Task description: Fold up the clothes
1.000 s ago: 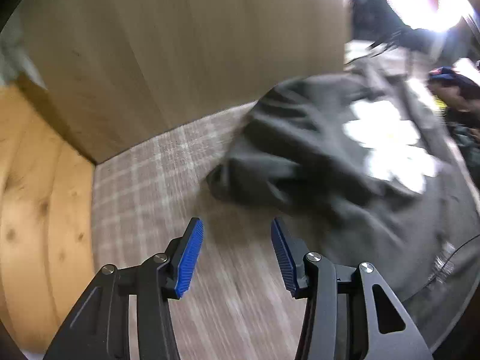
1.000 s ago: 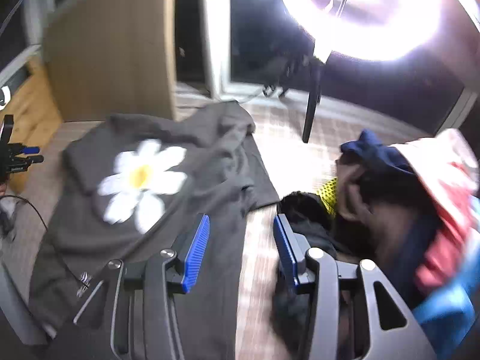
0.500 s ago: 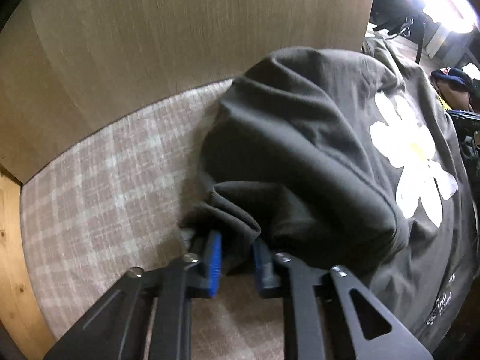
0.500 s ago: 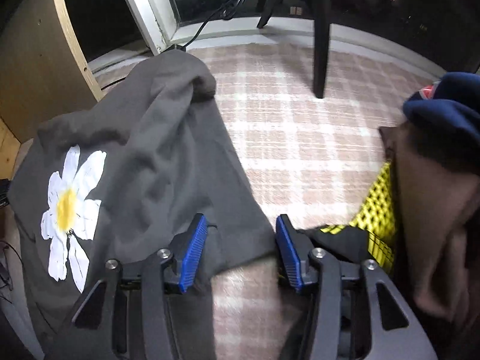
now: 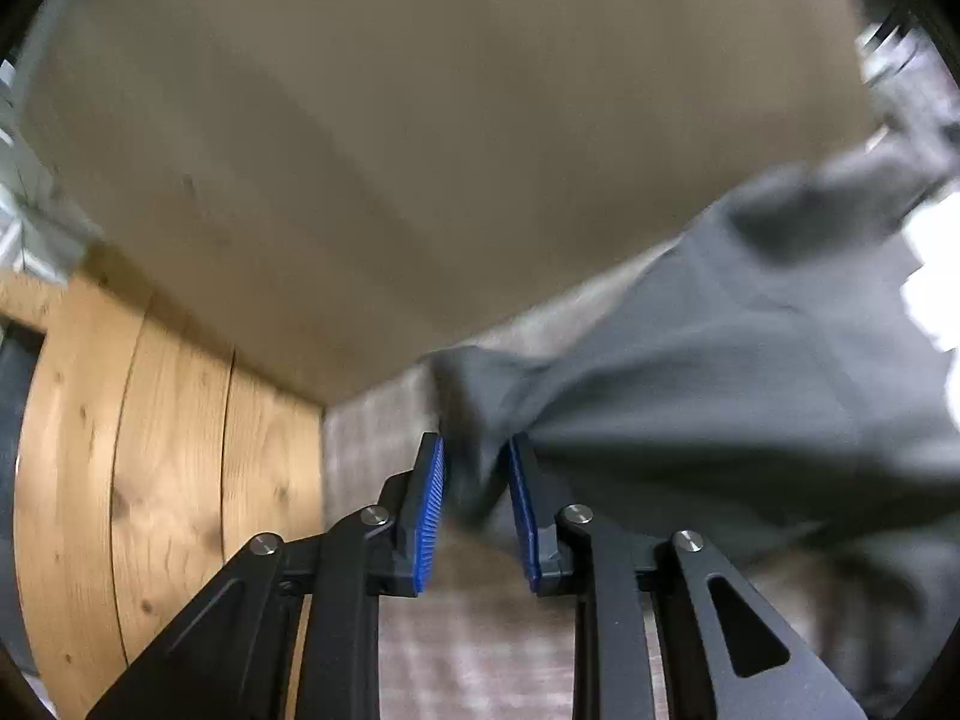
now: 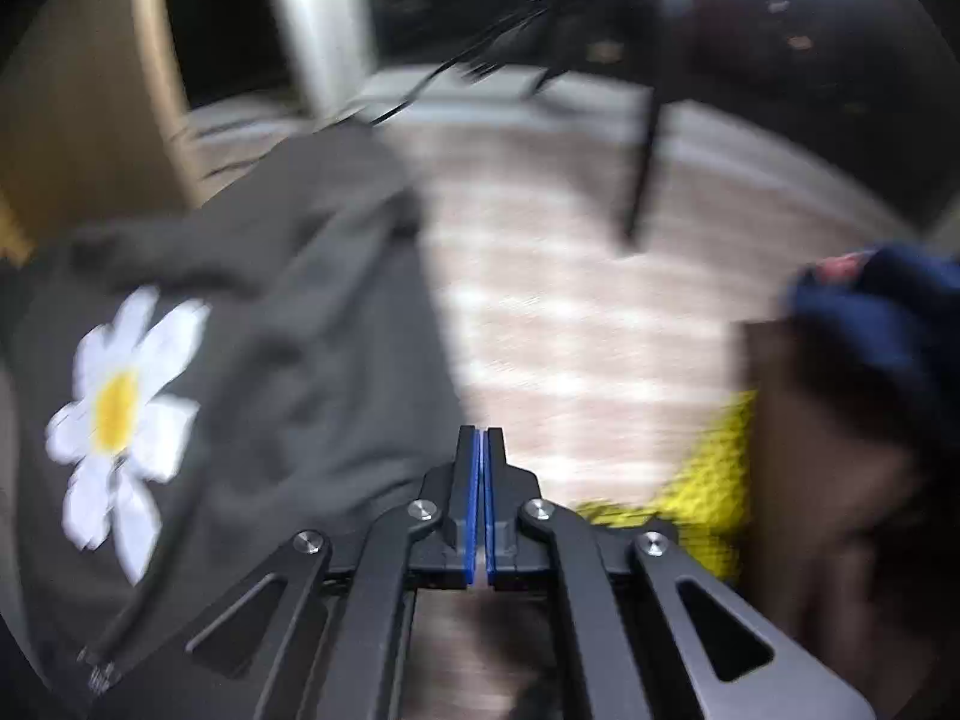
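Observation:
A dark grey shirt (image 5: 720, 390) with a white daisy print (image 6: 120, 414) lies spread on a checked cover (image 6: 570, 330). In the left wrist view its sleeve (image 5: 474, 384) is drawn out taut to the left. The bunched cuff sits between the blue pads of my left gripper (image 5: 474, 444), touching both, while the jaws are opening. In the right wrist view the shirt (image 6: 288, 330) fills the left side. Its right edge runs down to my right gripper (image 6: 480, 432), whose pads are shut together on the corner. Both views are blurred.
A tall wooden panel (image 5: 420, 150) stands behind the shirt, with pine boards (image 5: 150, 450) left of the cover. A pile of clothes (image 6: 840, 450), brown, navy and yellow mesh, lies at the right. A black stand leg (image 6: 642, 180) rises from the cover.
My left gripper closed on the sleeve, drew it left toward the pine boards, and its jaws have widened a little. My right gripper came down over the shirt's corner and closed.

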`<control>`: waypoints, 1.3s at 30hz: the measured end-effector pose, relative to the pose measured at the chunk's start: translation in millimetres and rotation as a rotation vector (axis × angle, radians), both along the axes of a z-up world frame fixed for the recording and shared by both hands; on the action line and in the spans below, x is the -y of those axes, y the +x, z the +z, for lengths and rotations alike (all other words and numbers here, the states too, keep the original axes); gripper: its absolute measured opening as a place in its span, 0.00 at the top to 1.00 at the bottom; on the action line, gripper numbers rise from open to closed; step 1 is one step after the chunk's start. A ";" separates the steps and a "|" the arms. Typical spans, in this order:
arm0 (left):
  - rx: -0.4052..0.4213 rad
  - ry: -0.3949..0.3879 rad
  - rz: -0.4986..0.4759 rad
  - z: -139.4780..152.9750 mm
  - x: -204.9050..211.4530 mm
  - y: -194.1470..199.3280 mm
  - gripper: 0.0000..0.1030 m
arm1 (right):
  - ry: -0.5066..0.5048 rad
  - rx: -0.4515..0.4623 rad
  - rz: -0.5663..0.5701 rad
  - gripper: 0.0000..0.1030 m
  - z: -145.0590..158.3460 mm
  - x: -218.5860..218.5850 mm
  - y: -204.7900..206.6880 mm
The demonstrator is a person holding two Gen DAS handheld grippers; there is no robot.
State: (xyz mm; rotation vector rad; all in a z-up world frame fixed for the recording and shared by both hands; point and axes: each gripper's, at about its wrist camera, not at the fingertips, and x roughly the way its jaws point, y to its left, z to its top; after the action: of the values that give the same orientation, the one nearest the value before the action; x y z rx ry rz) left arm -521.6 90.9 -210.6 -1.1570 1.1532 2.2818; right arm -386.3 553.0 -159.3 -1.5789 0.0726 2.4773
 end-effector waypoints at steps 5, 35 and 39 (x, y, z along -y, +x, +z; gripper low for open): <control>0.104 0.100 0.018 -5.5 -0.6 -13.0 0.78 | 0.055 0.012 0.032 0.96 8.6 -6.4 -3.1; 0.334 0.157 -0.136 -43.8 -82.4 17.5 0.60 | 0.444 0.028 0.026 0.75 28.8 -4.7 -5.7; 0.301 0.183 -0.123 -25.6 -70.3 21.8 0.61 | 0.471 -0.044 0.059 0.46 45.1 18.2 6.5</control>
State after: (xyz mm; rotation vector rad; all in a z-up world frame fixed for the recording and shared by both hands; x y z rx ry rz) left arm -499.8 161.2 -236.2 -1.2658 0.8579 1.9894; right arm -379.8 534.8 -114.2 -1.3384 -0.5180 2.3376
